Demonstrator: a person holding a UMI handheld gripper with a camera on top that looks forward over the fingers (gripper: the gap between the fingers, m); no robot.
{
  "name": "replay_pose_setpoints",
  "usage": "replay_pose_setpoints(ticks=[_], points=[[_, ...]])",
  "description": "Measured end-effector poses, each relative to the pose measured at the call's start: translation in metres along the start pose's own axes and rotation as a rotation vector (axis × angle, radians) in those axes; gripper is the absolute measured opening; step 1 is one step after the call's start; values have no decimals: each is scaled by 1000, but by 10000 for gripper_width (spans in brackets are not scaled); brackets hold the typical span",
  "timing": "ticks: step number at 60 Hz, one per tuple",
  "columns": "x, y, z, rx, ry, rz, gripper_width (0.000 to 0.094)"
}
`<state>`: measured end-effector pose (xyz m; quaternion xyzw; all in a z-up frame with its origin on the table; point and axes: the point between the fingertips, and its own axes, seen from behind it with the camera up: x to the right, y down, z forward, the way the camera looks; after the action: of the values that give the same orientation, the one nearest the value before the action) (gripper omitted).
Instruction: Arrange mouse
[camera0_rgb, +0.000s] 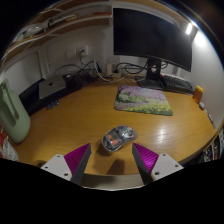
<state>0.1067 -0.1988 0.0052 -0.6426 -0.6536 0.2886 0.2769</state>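
A silver-grey mouse (118, 137) with a small orange mark lies on the wooden desk (80, 115), just ahead of my fingers and about midway between them. My gripper (112, 162) is open and empty, its magenta pads (76, 157) spread wide to either side, a little short of the mouse. A flowery green mouse mat (143, 98) lies farther back on the desk, in front of the monitor.
A large dark monitor (150, 38) on a stand is at the back. A keyboard (180, 84) lies to its right. A pale green object (13, 115) stands at the left edge. Cables and a dark box (52, 87) sit at the back left.
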Motion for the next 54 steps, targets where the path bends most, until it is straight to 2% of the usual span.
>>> replay_pose_setpoints(ticks=[12, 36, 39, 43, 46, 54], points=[[4, -14, 35, 11, 34, 31, 865], [-6, -50, 82, 36, 24, 7, 860], [-5, -50, 84, 34, 28, 6, 823], [-4, -51, 87, 40, 32, 5, 707], [-1, -53, 88, 44, 40, -1, 476], [-7, -61, 86, 44, 9, -23, 405]])
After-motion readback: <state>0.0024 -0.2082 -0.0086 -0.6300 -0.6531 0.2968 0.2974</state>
